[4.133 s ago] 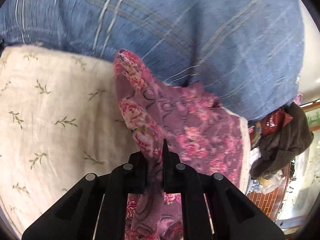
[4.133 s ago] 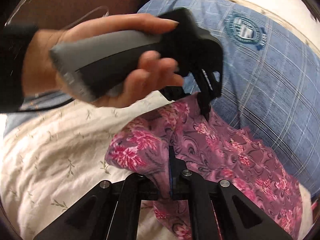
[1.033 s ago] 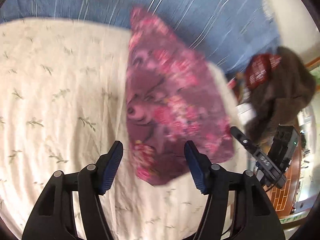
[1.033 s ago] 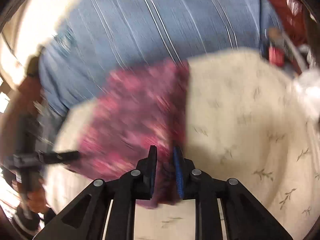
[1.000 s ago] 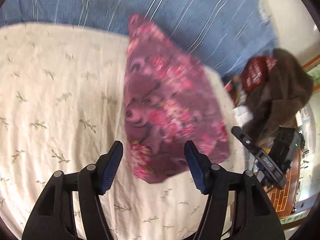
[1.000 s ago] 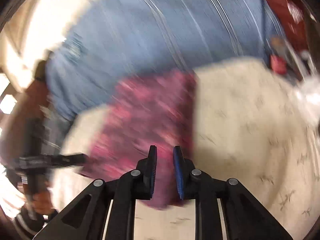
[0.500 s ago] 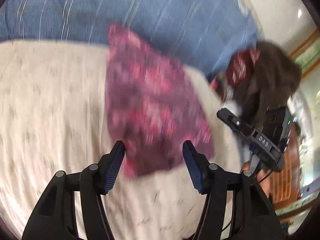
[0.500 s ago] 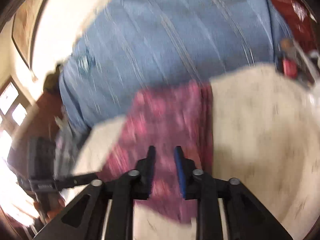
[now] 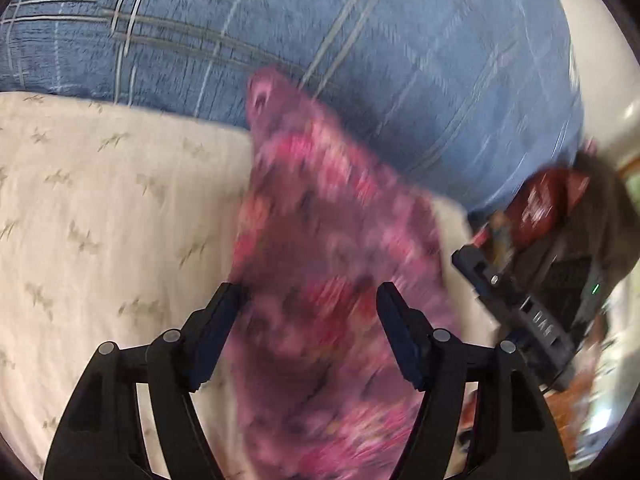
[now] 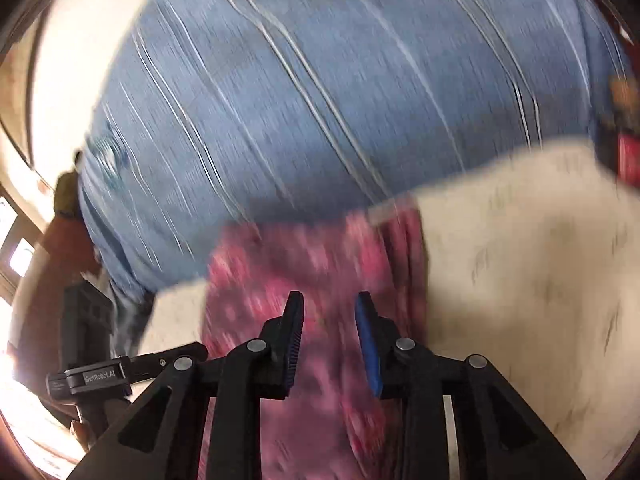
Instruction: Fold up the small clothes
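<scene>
A purple garment with pink flowers (image 9: 328, 264) lies folded on the cream sheet, its far end against the blue plaid bedding. My left gripper (image 9: 310, 288) hovers over its near part, jaws opening, with the cloth under the gap and no pad pressing on it. In the right wrist view the same garment (image 10: 320, 264) runs under my right gripper (image 10: 329, 296). Its jaws are a narrow gap apart, still easing wider, and hold nothing. Each view shows the other gripper at its edge. Both views are blurred.
The cream sheet with leaf sprigs (image 9: 100, 208) spreads left of the garment. Blue plaid bedding (image 10: 320, 100) rises behind it. A brown cloth and a red packet (image 9: 552, 200) sit at the bed's right edge, with the right gripper's body (image 9: 516, 304) in front.
Several seconds ago both grippers were shut on the garment; now both are off it. Over the last second both moved closer over it, and both gaps widened.
</scene>
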`<state>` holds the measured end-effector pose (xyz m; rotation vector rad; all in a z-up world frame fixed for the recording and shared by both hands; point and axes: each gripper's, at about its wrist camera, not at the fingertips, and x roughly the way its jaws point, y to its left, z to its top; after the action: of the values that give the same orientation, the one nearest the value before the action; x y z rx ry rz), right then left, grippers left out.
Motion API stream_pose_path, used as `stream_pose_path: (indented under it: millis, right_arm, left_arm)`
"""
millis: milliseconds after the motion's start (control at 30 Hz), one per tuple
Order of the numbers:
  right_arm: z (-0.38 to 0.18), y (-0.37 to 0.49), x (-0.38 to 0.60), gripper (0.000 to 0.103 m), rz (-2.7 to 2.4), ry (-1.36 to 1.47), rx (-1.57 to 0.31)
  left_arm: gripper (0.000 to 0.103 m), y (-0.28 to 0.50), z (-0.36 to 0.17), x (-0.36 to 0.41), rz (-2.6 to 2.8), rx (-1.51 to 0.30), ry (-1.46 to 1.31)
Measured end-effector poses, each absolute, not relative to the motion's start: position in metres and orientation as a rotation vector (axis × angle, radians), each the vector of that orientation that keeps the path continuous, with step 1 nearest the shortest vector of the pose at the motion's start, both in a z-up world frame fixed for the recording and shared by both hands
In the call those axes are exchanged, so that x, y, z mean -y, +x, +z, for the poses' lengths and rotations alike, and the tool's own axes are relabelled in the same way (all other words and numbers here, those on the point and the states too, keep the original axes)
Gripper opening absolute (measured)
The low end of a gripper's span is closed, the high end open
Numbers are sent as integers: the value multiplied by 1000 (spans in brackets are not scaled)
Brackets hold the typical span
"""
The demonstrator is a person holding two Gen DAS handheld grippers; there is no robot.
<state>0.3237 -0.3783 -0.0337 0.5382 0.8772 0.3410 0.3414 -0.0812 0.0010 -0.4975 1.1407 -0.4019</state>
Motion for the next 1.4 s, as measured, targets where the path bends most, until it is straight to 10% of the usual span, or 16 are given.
stream_pose_path:
  millis: [233, 333, 433, 733, 800, 867, 967, 1400]
  right_arm:
    - [-75, 371, 356, 24, 276, 425, -1080]
    - [-54, 360, 376, 30, 299, 499, -1039]
    - [-46, 332, 411, 60, 321, 560, -1009]
    - [-79, 293, 398, 67, 603, 682, -1076]
    - [-79, 295, 393, 62, 578, 665, -1065]
    - [-79, 295, 392, 39, 535, 653, -1062]
    - [-70, 283, 397, 29, 502, 592, -1012]
    - [18, 210, 331, 27, 542, 433, -851]
  left_arm:
    - [74, 395, -22, 96, -275, -1235, -391]
    - [73, 384, -3, 96, -350, -1213, -386]
    - [73, 355, 8, 74, -431, -1196, -439]
    - [84, 317, -20, 83, -508, -1255, -640]
    - [83, 320, -24, 87, -511, -1269, -680]
    - [56, 322, -24, 84, -487, -1267, -712]
    - [34, 317, -22, 88, -465, -1245, -648]
    - [29, 231, 60, 39, -466, -1066, -521]
